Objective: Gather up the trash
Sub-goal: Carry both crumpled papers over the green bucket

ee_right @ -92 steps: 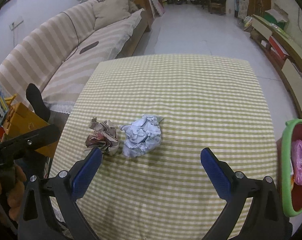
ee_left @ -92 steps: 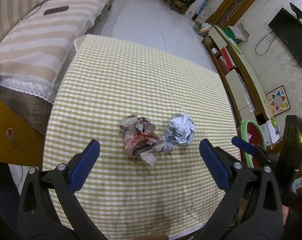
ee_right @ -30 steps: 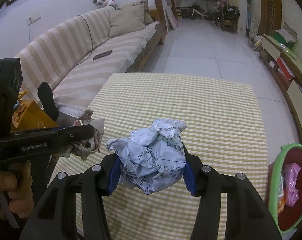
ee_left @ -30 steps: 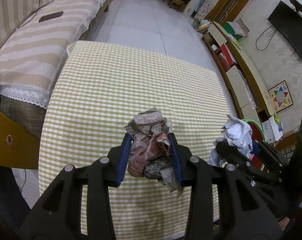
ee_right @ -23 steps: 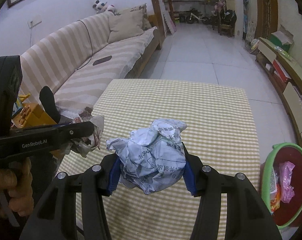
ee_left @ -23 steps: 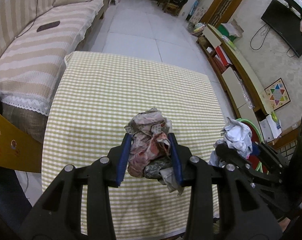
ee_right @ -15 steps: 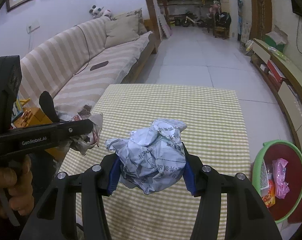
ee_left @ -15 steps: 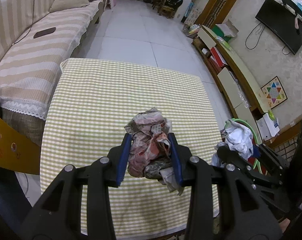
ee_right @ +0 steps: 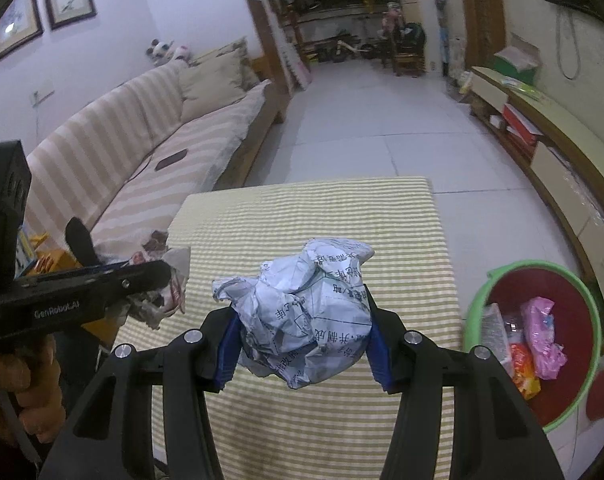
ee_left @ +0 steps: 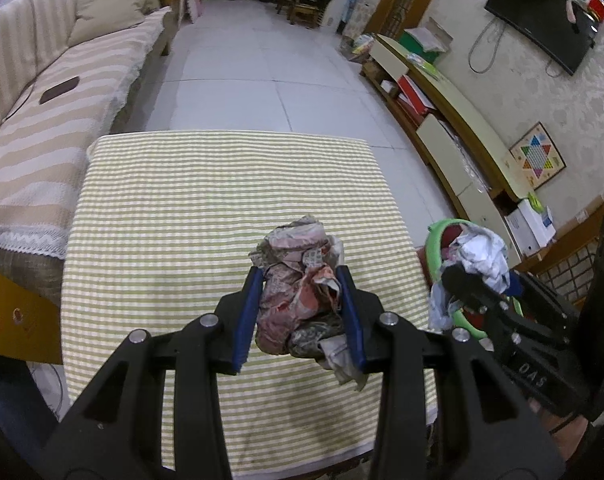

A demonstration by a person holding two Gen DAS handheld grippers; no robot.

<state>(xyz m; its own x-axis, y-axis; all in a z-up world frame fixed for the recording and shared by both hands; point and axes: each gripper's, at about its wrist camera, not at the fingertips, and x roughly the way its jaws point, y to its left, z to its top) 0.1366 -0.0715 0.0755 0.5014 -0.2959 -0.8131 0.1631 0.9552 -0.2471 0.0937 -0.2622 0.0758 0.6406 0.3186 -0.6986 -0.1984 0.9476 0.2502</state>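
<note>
Your left tongs (ee_left: 302, 312) are clamped on a crumpled reddish printed wad (ee_left: 298, 288); both blue pads (ee_left: 248, 312) press its sides, and loose grey ends hang below the right pad. The wad is held clear above the surface (ee_left: 182, 208), which carries a green-and-white checked cloth.

Your right tongs (ee_right: 302, 332) are clamped on a crumpled white paper ball (ee_right: 305, 312) with black printed characters. The ball fills the gap between the pads and bulges above and below them. It is also lifted off the surface (ee_right: 321, 216).

In the right wrist view, your left tongs (ee_right: 158, 276) appear at the left edge with the reddish wad (ee_right: 162, 280) at the tip. In the left wrist view, your right tongs (ee_left: 465, 280) appear at the right edge, with the white paper ball (ee_left: 481, 256) in front of the bin.

The green-rimmed bin (ee_right: 593, 320) stands on the floor just beside the right edge of the surface. It has a red interior and holds a pink bag (ee_right: 541, 336) and other wrappers. A striped sofa (ee_right: 134, 136) runs along the left side.
</note>
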